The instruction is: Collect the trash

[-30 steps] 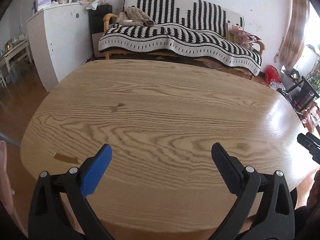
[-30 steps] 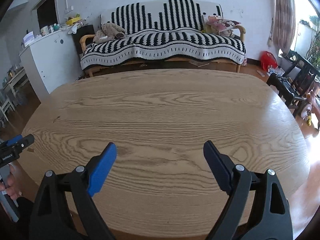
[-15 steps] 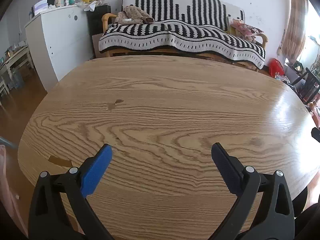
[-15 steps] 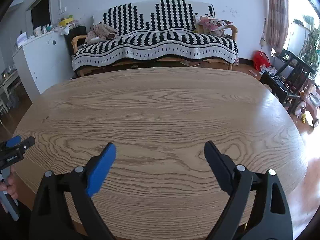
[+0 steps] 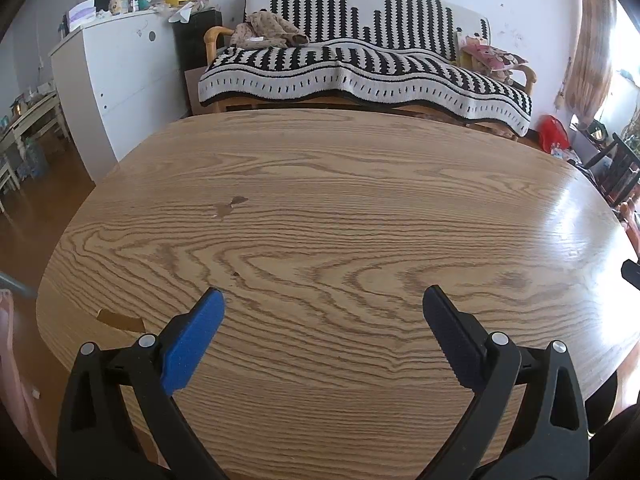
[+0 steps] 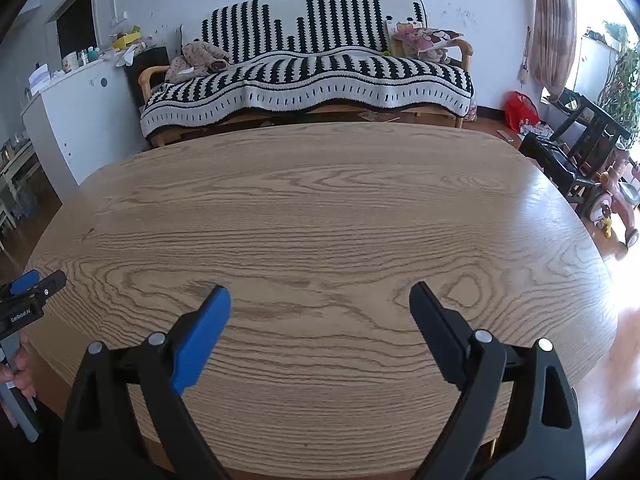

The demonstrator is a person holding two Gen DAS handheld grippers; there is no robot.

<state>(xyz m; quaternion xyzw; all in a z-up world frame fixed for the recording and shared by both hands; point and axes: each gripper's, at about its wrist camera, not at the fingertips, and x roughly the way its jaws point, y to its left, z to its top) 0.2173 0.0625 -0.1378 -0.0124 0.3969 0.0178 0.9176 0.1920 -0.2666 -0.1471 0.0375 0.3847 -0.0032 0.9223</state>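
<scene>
Both tongs hang over the near edge of a wooden surface (image 5: 340, 208), tilted down toward it. The left tongs (image 5: 322, 312) stand released, their blue pad and black pad spread wide with only bare wood grain between them. The right tongs (image 6: 320, 306) are likewise released and grasp nothing. In the right wrist view the left tongs also show at the left edge, with part of a hand (image 6: 18, 368) around the grip. No trash can be made out on the surface in either view; the only marks are a small dark stain (image 5: 232, 206) toward the left and a chipped patch (image 5: 120, 320) at the near left rim. Beyond the far edge stands a sofa under a black-and-white striped throw (image 6: 308, 76), with a white cabinet (image 5: 116, 76) to its left and a red bag (image 6: 520, 110) on the floor to its right.
</scene>
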